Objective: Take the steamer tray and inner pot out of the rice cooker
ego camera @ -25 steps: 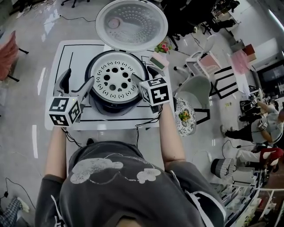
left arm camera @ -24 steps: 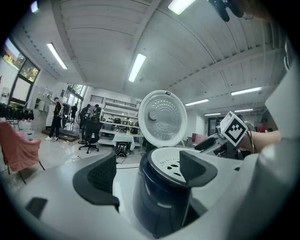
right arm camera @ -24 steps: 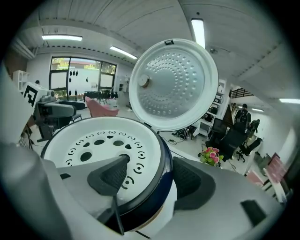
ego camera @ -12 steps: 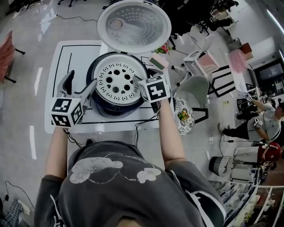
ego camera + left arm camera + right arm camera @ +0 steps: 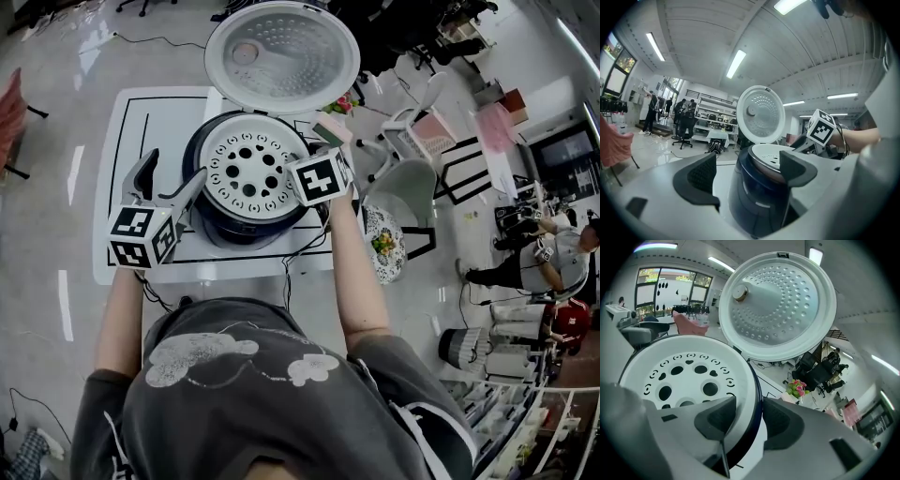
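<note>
The dark blue rice cooker (image 5: 217, 223) stands on the table with its lid (image 5: 281, 54) swung up. The white perforated steamer tray (image 5: 246, 169) sits in its top and hides the inner pot. My right gripper (image 5: 750, 398) tips down over the cooker's right rim. Its jaws have just been closing, one over the steamer tray (image 5: 684, 371) and one outside the rim, with a gap still showing. My left gripper (image 5: 172, 178) is open and empty at the cooker's left side, and the cooker (image 5: 754, 201) shows between its jaws.
The white table (image 5: 131, 122) has black outline marks and ends just before my body. A pink card (image 5: 336, 129) and flowers (image 5: 344, 101) lie behind the cooker on the right. A chair (image 5: 412, 187) and a patterned stool (image 5: 387, 246) stand off the table's right side.
My right gripper has moved in over the cooker's right rim and tilted further down. The left gripper has hardly moved.
</note>
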`<state>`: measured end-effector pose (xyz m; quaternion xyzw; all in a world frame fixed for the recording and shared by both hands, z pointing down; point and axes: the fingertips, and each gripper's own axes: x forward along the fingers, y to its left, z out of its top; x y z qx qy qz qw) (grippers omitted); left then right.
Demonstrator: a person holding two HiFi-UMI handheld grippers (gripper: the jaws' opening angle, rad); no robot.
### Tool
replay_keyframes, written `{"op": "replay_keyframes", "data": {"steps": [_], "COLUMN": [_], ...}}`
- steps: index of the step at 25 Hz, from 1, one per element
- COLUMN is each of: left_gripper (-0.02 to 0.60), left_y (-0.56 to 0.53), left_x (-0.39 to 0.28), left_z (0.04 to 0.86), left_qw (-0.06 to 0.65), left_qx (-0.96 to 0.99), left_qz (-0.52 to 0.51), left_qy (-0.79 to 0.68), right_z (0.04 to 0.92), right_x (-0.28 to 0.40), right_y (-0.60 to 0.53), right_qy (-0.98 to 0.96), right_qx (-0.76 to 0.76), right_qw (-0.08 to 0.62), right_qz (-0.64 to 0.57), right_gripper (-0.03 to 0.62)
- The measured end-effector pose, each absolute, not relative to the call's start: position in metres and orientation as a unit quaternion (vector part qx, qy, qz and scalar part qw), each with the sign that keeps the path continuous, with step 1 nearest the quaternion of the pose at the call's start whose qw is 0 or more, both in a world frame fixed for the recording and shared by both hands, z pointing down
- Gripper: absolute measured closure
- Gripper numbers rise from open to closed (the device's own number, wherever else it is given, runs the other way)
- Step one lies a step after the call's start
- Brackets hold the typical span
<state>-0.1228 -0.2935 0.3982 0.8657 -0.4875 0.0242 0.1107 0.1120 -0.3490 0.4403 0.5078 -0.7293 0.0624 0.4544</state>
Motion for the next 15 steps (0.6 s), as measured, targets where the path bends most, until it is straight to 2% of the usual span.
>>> {"op": "replay_keyframes", "data": {"steps": [5, 10, 15], "left_gripper": [0.169, 0.169, 0.169], "left_y": [-0.295, -0.293, -0.285], "left_x": [-0.13, -0.136, -0.138], "left_z": [0.398, 0.395, 0.393], "left_qw": [0.11, 0.108, 0.107], "left_qx": [0.865, 0.864, 0.866], "left_qz": [0.026, 0.025, 0.022], "left_qy": [-0.489, -0.49, -0.489], "right_z": [0.424, 0.41, 0.388], "right_x": [0.107, 0.1, 0.102], "right_y": [-0.353, -0.347, -0.342], "right_qy": [-0.736, -0.743, -0.742], "right_qx": [0.514, 0.525, 0.559], "right_qw": [0.436, 0.41, 0.366], "right_qz": [0.063, 0.056, 0.053], "right_gripper": [0.407, 0.473, 0.507]}}
